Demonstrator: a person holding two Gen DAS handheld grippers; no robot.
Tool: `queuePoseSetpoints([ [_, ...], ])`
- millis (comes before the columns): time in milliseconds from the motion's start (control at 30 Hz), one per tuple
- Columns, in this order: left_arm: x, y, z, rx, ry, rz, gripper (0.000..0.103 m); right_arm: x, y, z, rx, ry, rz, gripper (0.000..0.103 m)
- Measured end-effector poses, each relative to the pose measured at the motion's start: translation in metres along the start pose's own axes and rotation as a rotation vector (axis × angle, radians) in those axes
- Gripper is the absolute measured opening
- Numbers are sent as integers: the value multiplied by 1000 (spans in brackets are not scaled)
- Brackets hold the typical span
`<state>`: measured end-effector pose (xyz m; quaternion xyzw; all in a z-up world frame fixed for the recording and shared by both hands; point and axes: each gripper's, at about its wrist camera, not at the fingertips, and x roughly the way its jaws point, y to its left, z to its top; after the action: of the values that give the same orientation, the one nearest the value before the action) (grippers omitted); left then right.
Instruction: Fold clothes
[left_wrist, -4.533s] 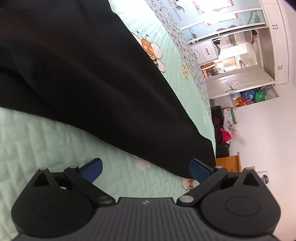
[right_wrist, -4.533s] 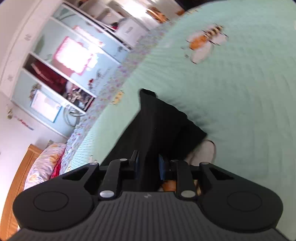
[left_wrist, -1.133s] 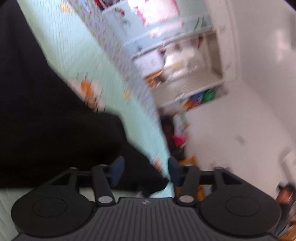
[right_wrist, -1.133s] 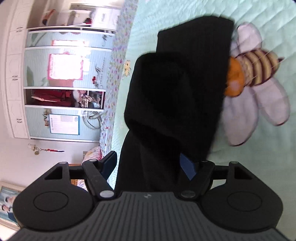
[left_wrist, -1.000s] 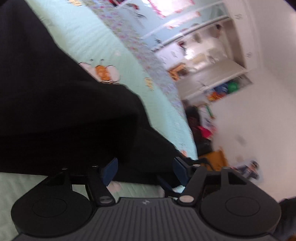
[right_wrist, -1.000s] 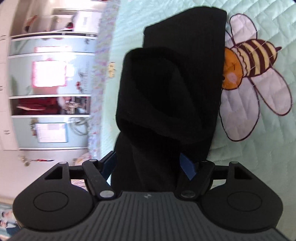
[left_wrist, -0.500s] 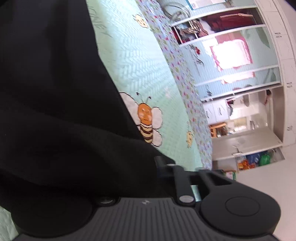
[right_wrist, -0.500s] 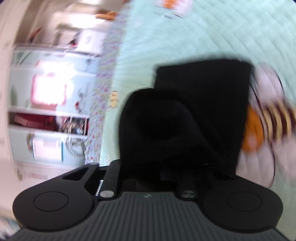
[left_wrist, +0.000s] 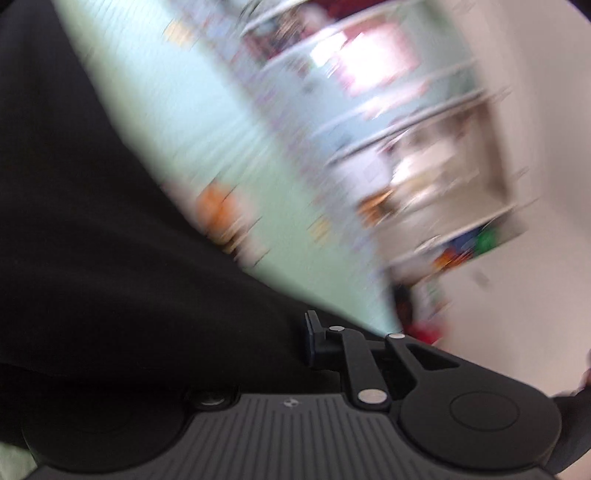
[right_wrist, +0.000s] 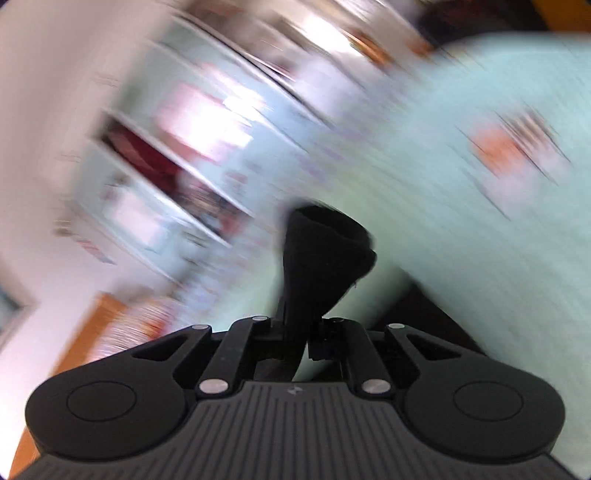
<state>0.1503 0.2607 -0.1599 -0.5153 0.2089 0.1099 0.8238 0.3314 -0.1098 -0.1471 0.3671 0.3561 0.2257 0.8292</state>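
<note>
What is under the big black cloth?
Under the black cloth lies the mint green quilt, with an orange bee picture peeking out beside its edge. The cloth also covers one side of the left gripper, so whatever else lies beneath cannot be seen.

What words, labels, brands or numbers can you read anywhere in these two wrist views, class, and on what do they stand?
None can be read.
The left gripper body carries a small embossed logo mark, no letters.
The right gripper, shut on the black garment, carries the same mark.
The posters on the wardrobe are too motion-blurred to read.
The bedspread shows only blurred prints.
</note>
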Motion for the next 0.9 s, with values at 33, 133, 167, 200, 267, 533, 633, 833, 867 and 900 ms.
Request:
queuePoseSetpoints([
  [33, 8, 8, -7, 6, 30, 45, 16, 6, -23, -12, 54, 51, -40, 13],
  [133, 19, 25, -19, 11, 54, 90, 14, 7, -61, -46, 158, 102, -75, 9],
  [167, 19, 24, -19, 33, 46, 90, 14, 3, -67, -54, 183, 92, -50, 9],
  [200, 19, 21, -18, 56, 38, 95, 14, -1, -72, -61, 204, 84, -28, 10],
  [267, 17, 16, -13, 74, 19, 92, 15, 1, -67, -58, 193, 87, -23, 12],
  [533, 4, 14, -7, 75, -100, 149, 14, 18, -63, -25, 260, 144, 13, 16],
  [633, 1, 17, -7, 62, -114, 163, 14, 11, -81, -25, 346, 119, 45, 16],
  [833, -12, 10, -3, 84, -206, 178, 14, 21, -50, -16, 125, 144, 115, 19],
  [867, -14, 10, -3, 93, -217, 181, 15, 22, -49, -14, 104, 154, 92, 19],
  [900, -13, 11, -2, 96, -221, 196, 15, 23, -48, -13, 87, 166, 67, 19],
])
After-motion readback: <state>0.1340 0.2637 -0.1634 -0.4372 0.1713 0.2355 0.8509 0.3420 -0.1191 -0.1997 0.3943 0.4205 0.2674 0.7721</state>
